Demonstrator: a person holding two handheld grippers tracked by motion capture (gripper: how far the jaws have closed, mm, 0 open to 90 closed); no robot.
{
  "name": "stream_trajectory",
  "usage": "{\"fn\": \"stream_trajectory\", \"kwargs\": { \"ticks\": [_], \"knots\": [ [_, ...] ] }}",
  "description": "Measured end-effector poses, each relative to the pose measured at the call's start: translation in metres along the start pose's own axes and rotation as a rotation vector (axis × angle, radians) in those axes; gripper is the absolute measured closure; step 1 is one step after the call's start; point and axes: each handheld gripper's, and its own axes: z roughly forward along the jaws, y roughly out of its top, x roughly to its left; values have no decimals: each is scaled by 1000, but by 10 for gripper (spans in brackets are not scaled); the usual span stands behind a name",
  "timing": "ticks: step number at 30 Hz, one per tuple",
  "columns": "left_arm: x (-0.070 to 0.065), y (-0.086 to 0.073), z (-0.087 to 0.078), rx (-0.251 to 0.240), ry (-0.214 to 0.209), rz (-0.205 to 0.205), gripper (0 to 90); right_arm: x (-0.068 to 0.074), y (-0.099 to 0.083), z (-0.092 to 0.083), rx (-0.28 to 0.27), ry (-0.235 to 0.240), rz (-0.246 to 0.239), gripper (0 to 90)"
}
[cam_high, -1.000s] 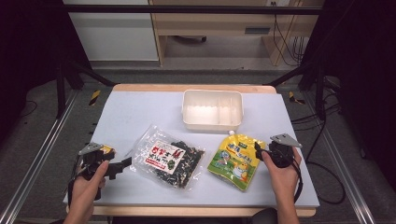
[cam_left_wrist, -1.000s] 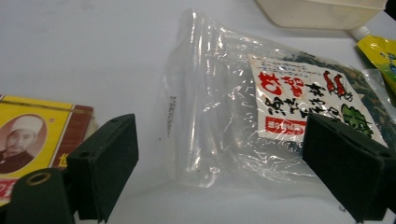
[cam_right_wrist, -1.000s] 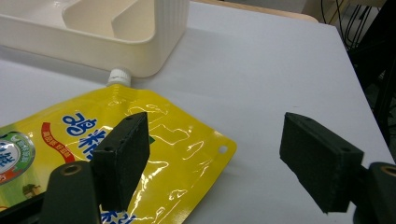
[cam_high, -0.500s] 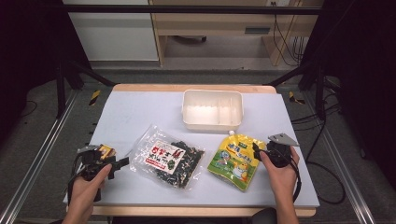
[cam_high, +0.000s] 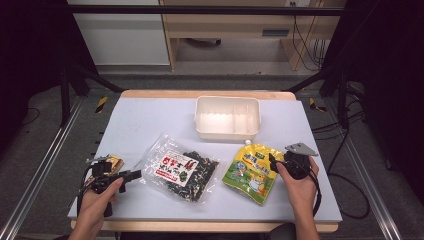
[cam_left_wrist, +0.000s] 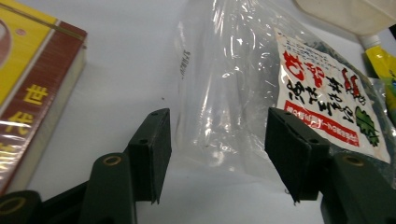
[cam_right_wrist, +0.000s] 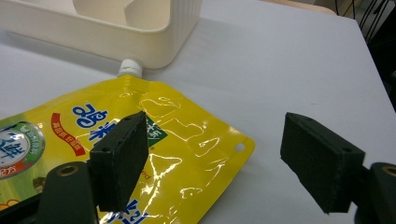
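A clear bag of dark seaweed (cam_high: 180, 167) with a red-and-white label lies at the table's front middle. My left gripper (cam_high: 134, 174) lies low at its left end. In the left gripper view the bag's clear, empty end (cam_left_wrist: 224, 93) sits between the jaws of that gripper (cam_left_wrist: 217, 140), which have just been closing; the pads stand off the plastic. A yellow spouted pouch (cam_high: 250, 170) lies to the right. My right gripper (cam_high: 273, 161) is open over it, one jaw above the pouch's corner (cam_right_wrist: 187, 135), the other above bare table.
A white divided container (cam_high: 227, 117) stands behind the pouch, whose cap (cam_right_wrist: 130, 67) nearly touches it. A yellow and brown box (cam_high: 114, 162) lies just left of my left gripper, close beside its left jaw (cam_left_wrist: 28, 93). The pale table (cam_high: 150, 115) has free room at back left.
The left gripper's jaws have narrowed around the bag's clear end, and that hand has shifted slightly. The right hand and pouch have not moved.
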Motion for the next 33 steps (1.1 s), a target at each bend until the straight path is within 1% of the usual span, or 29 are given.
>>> {"fn": "stream_trajectory", "kwargs": {
  "ticks": [2, 3, 4, 5, 6, 7, 9, 10, 11, 12, 14, 16, 17, 18, 19, 20, 21, 22, 23, 24, 25, 26, 27, 29, 31, 32, 33],
  "knots": [
    [0, -1, 1, 6, -15, -7, 424, 0, 0, 0, 1, 1, -1, 236],
    [1, -1, 1, -1, -25, -25, 428, 0, 0, 0, 0, 2, 0, 236],
    [1, -1, 1, -1, -25, -25, 434, 0, 0, 0, 0, 2, 0, 236],
    [5, 0, 1, -28, -36, -23, 451, 0, 0, 0, 1, 2, 2, 236],
    [5, 0, 1, -28, -36, -23, 459, 0, 0, 0, 1, 2, 2, 236],
    [9, -1, -1, -44, -83, -66, 467, 0, 0, 0, 1, 2, 2, 236],
    [11, 0, -2, -63, -112, -88, 486, 0, 0, 0, 0, 3, 4, 236],
    [11, 0, -2, -63, -112, -88, 501, 0, 0, 0, 0, 3, 4, 236],
    [12, 1, -3, -79, -127, -90, 513, 0, 0, 1, 0, 3, 4, 236],
    [12, 1, -3, -79, -127, -90, 523, 0, 0, 1, 0, 3, 4, 236],
    [12, 1, -3, -95, -145, -93, 530, 0, 0, 1, 2, 3, 2, 236],
    [11, 2, -2, -92, -153, -92, 558, 1, 1, 2, 5, 4, -5, 236],
    [9, 2, 0, -100, -148, -78, 583, 2, 1, 2, 3, 5, -5, 236],
    [9, 2, 0, -100, -148, -78, 610, 2, 1, 2, 3, 5, -5, 236],
    [8, 4, 2, -108, -146, -54, 645, 2, 1, 1, 5, 5, -8, 236],
    [8, 4, 2, -108, -146, -54, 684, 3, 1, 1, 4, 5, -9, 236],
    [7, 5, 2, -125, -137, -35, 725, 3, 1, 1, 3, 6, -10, 236],
    [6, 6, 2, -134, -135, -24, 764, 3, 1, 1, 1, 7, -13, 236],
    [6, 6, 2, -134, -135, -24, 794, 3, 1, 1, 1, 7, -13, 236],
    [5, 7, 1, -144, -130, -8, 794, 4, 2, 1, 1, 6, -18, 237],
    [3, 9, 0, -167, -127, 21, 855, 5, 3, 1, -4, 9, -21, 237],
    [2, 11, -1, -176, -130, 35, 871, 6, 3, 0, -7, 5, -27, 238],
    [2, 11, -1, -176, -130, 35, 881, 6, 3, 0, -7, 5, -27, 238],
    [-2, 14, -4, -187, -124, 79, 888, 9, 5, -3, -25, 5, -29, 239],
    [-7, 19, -6, -182, -110, 122, 889, 12, 7, -5, -38, 13, -32, 239],
    [-10, 22, -8, -179, -109, 134, 889, 14, 8, -6, -44, 19, -34, 239],
    [-10, 22, -8, -179, -109, 134, 889, 14, 8, -6, -44, 19, -34, 239]
  ]
}}
